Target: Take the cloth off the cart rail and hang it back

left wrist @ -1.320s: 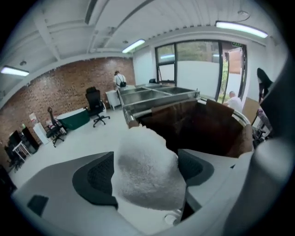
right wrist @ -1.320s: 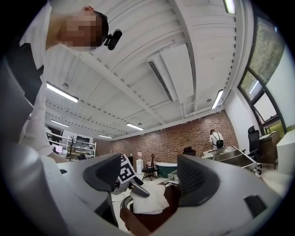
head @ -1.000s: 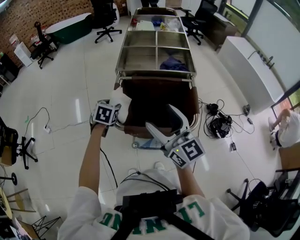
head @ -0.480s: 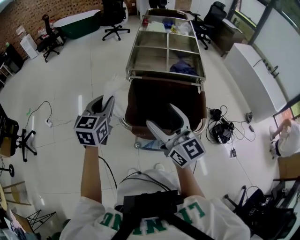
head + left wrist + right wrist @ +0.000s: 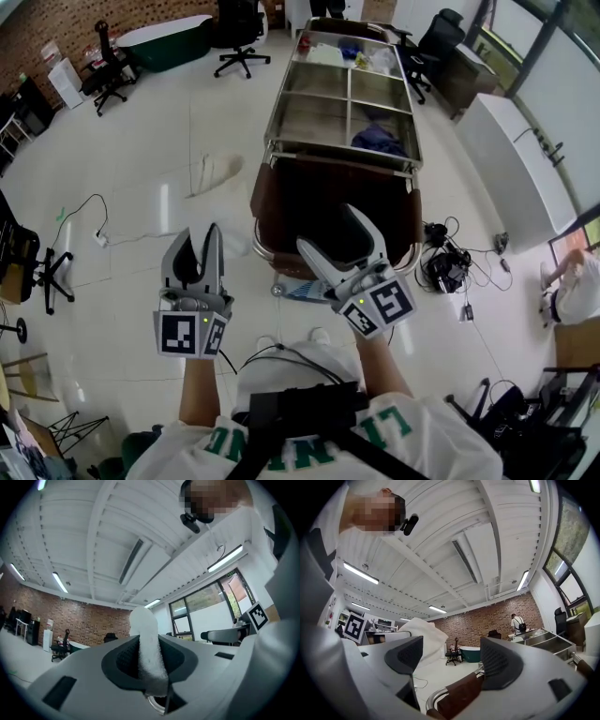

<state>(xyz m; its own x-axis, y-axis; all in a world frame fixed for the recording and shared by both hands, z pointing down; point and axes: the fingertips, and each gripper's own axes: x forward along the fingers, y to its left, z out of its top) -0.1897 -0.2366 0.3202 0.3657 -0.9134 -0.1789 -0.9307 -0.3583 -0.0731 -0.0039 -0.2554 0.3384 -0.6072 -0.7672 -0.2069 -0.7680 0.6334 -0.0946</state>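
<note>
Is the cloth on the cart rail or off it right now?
Off. The left claw is shut on the white cloth, which it holds away from the cart rail.

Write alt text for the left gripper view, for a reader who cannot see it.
The left gripper is shut on a fold of white cloth, which stands up from between its jaws. Behind it are a white ceiling with strip lights, a brick wall at left and tall windows at right.

Bright, even overhead light; floor (image 5: 164, 202) glare; fisheye-warped edges.
</note>
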